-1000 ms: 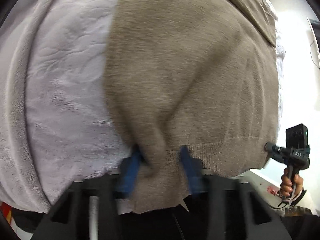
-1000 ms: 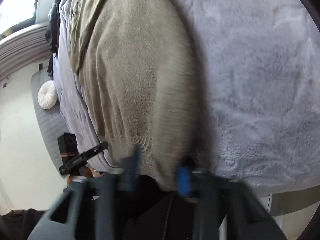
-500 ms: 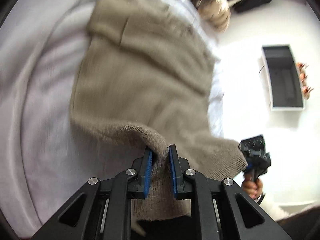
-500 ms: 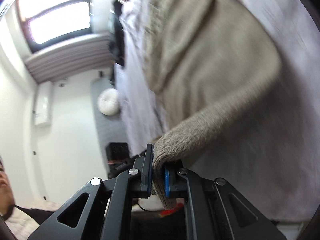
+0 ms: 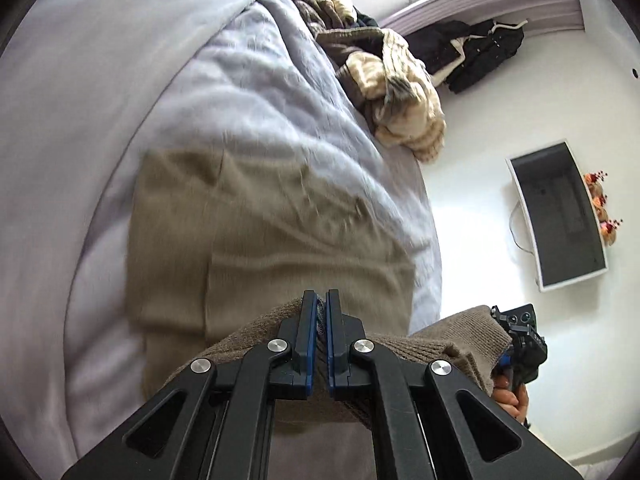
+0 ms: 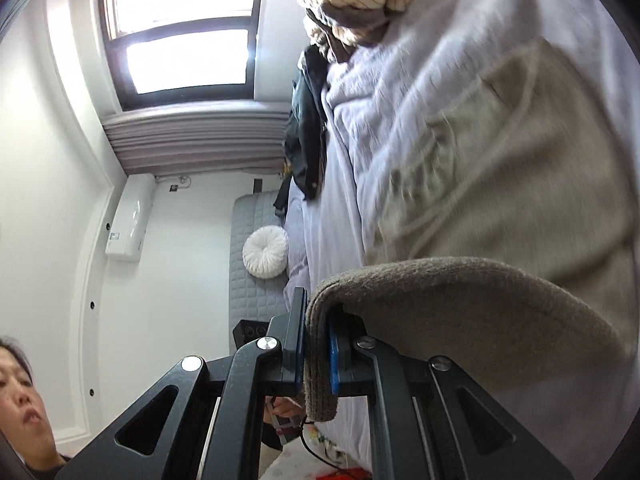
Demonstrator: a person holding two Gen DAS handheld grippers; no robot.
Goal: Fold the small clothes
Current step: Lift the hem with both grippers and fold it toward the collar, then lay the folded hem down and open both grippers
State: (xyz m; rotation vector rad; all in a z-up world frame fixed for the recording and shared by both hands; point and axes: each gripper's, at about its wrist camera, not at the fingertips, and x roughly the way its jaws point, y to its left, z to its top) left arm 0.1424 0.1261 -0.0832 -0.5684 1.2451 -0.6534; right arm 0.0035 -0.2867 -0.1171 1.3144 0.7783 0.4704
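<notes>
Two grippers are pinching one beige sweater (image 5: pixel 276 236) over the bed (image 5: pixel 80 128).
Only the right wrist view is showing a window (image 6: pixel 180 40) upper left; the left gripper (image 5: pixel 321 320) and right gripper (image 6: pixel 316 344) are both clamping the hem, lower centre.

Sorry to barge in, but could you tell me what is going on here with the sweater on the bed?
A person is folding a taupe knit sweater on a bed covered by a pale lavender blanket. The left hand-held gripper and the right hand-held gripper are each shut on the ribbed hem, which is lifted above the rest of the sweater lying flat. A pile of other clothes waits farther up the bed.
</notes>
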